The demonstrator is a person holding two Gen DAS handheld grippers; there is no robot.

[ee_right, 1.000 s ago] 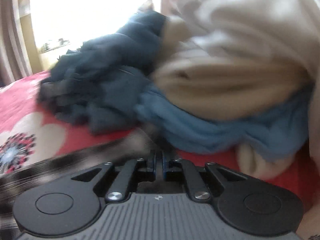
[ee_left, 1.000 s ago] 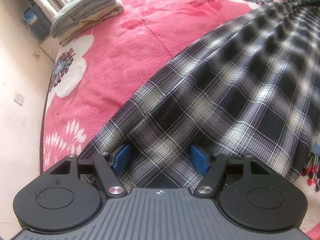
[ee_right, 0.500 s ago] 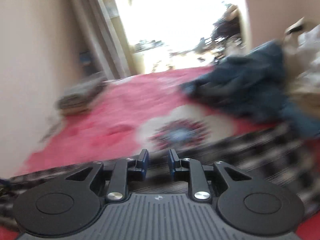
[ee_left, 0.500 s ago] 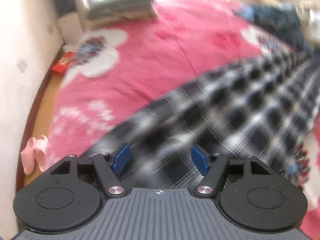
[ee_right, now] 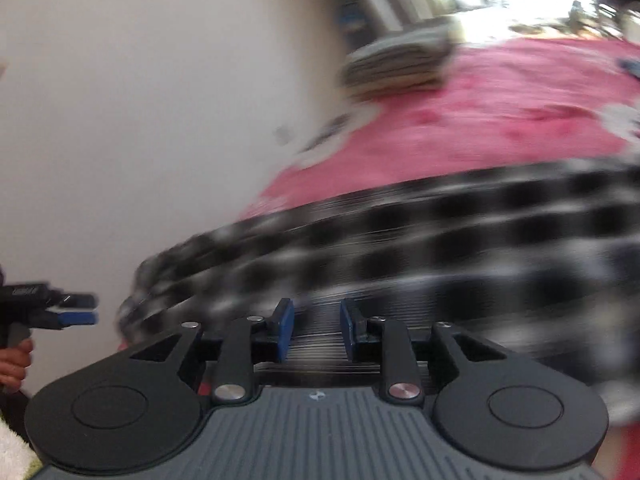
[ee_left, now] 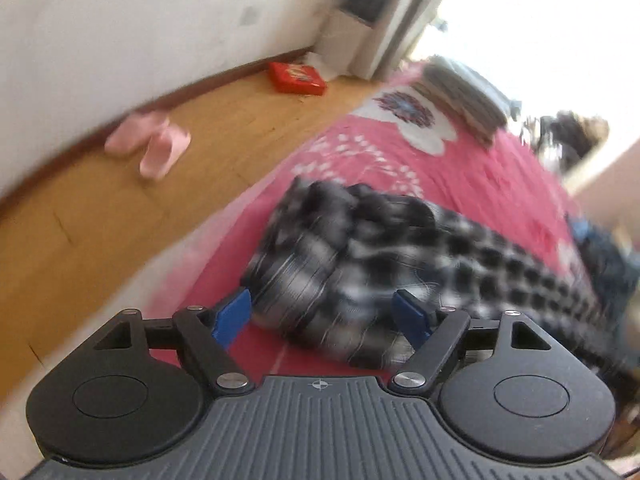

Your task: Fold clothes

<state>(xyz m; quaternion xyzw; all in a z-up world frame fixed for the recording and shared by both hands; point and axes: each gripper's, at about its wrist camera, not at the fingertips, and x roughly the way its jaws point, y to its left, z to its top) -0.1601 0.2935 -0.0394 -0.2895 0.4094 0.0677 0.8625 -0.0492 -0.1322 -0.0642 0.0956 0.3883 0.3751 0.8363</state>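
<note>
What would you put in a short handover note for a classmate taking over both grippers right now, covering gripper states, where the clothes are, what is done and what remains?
Left gripper: open, holding nothing, over the near bunched end of the plaid garment.
Right gripper: open with a narrow gap, low over the same garment; contact is too blurred to judge.
The plaid garment lies stretched across the pink bedspread, crumpled at one end, not folded.
A folded stack sits at the far corner of the bed; more unfolded dark clothes lie at the right edge.
Left to do: flatten and fold the plaid garment, then the rest.
</note>
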